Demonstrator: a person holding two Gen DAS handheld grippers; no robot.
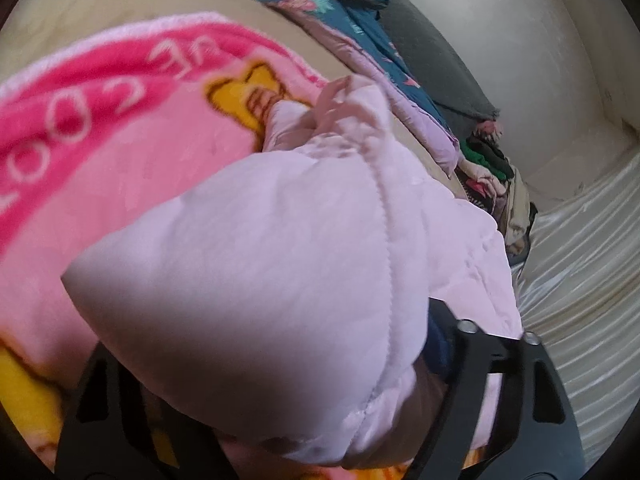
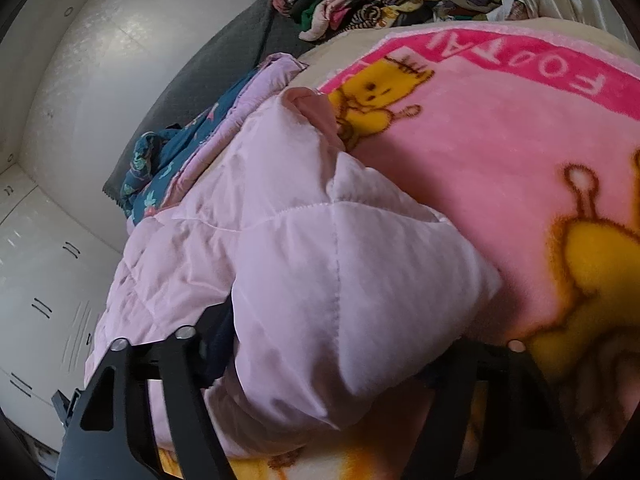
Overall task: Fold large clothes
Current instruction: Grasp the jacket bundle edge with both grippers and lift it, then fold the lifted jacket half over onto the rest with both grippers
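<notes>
**Both Grippers on the Padded Jacket — Orientation for the Fold**

The pale pink quilted padded jacket (image 1: 256,240) lies on the bright pink cartoon-print fleece blanket (image 1: 132,168), bunched directly between both pairs of fingers. The left gripper (image 1: 288,396) is closed on one thick fold; the right gripper (image 2: 328,364) is closed on another (image 2: 320,272). From each camera the jacket's long axis runs away from the jaws, toward the far blanket edge. Neither hand is nearer — both hold it.

The fingertips of both hand-held grippers are covered by the pale pink quilted jacket (image 1: 280,248); the blanket's (image 2: 500,184) lettering is cut off.
</notes>
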